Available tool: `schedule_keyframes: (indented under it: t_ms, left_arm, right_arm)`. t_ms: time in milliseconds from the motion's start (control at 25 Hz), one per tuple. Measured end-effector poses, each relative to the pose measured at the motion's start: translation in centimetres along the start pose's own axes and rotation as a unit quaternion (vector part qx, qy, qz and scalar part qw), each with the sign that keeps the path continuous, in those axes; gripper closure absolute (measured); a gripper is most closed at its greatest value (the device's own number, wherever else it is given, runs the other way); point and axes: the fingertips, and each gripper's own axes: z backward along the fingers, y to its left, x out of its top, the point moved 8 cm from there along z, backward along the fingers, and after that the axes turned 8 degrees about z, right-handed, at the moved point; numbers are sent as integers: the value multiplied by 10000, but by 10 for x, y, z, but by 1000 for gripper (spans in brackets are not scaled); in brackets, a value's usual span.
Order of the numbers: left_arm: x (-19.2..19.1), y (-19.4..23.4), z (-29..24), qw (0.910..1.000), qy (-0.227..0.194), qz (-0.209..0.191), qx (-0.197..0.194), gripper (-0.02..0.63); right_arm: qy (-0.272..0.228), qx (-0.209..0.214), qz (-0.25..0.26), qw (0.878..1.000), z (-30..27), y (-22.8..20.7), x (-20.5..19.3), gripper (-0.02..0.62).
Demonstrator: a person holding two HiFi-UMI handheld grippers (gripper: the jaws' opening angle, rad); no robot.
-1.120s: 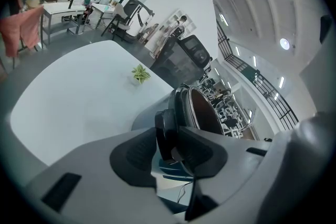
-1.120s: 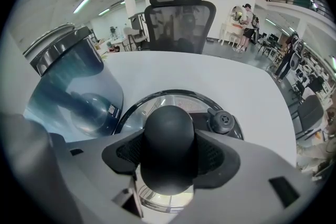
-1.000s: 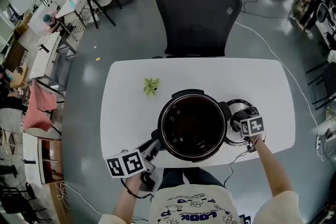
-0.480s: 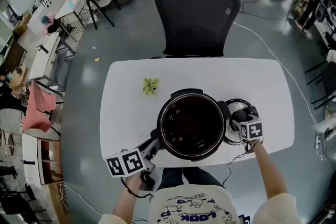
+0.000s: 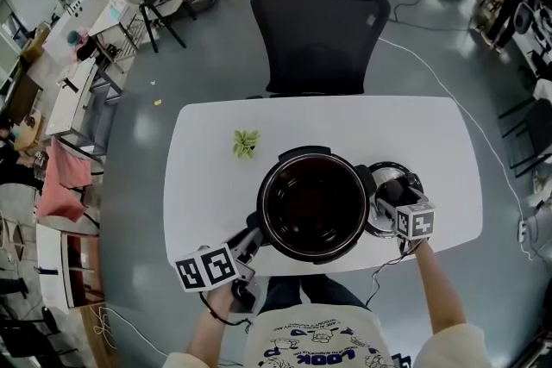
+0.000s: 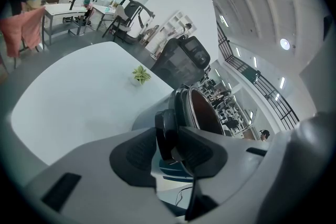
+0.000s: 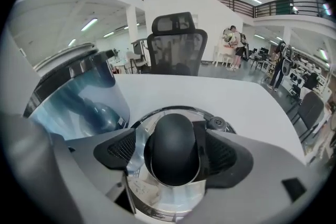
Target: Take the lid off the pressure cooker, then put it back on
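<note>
The open pressure cooker (image 5: 269, 184) stands at the middle of the white table (image 5: 397, 129), its dark pot bare. My left gripper (image 5: 253, 235) is at its near-left side, shut on the cooker's black side handle (image 6: 167, 136). The steel lid (image 5: 388, 171) lies flat on the table right of the cooker. My right gripper (image 5: 393, 196) straddles the lid's black knob (image 7: 173, 149). Its jaws are opening, and shiny lid (image 7: 157, 194) shows in the gap between pad and knob.
A small green plant (image 5: 247, 142) sits on the table behind and left of the cooker. A black office chair (image 5: 319, 13) stands at the far edge. A cable (image 5: 388, 265) hangs off the near edge by my right arm.
The right gripper's marker cube has slid slightly toward the near edge and tilted. The cooker, the lid and the left gripper have stayed put.
</note>
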Motion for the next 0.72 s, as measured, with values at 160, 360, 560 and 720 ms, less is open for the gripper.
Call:
schedule_keyframes:
  t_ms: [160, 360, 560, 720]
  left_arm:
    - [-1, 1, -1, 10000, -3, -8, -7, 466]
    - [-2, 2, -2, 10000, -20, 4, -10, 466]
    - [-2, 0, 0, 10000, -41, 9, -4, 466]
    - [-2, 0, 1, 10000, -53, 9, -6, 466]
  right_arm:
    - [-524, -248, -286, 9979, 22, -11, 10, 163]
    - [-1164, -704, -312, 9902, 59, -22, 28, 170]
    - [-1746, -1215, -276, 9767, 98, -24, 42, 207]
    - [-2127, -1585, -272, 9638, 125, -18, 46, 273]
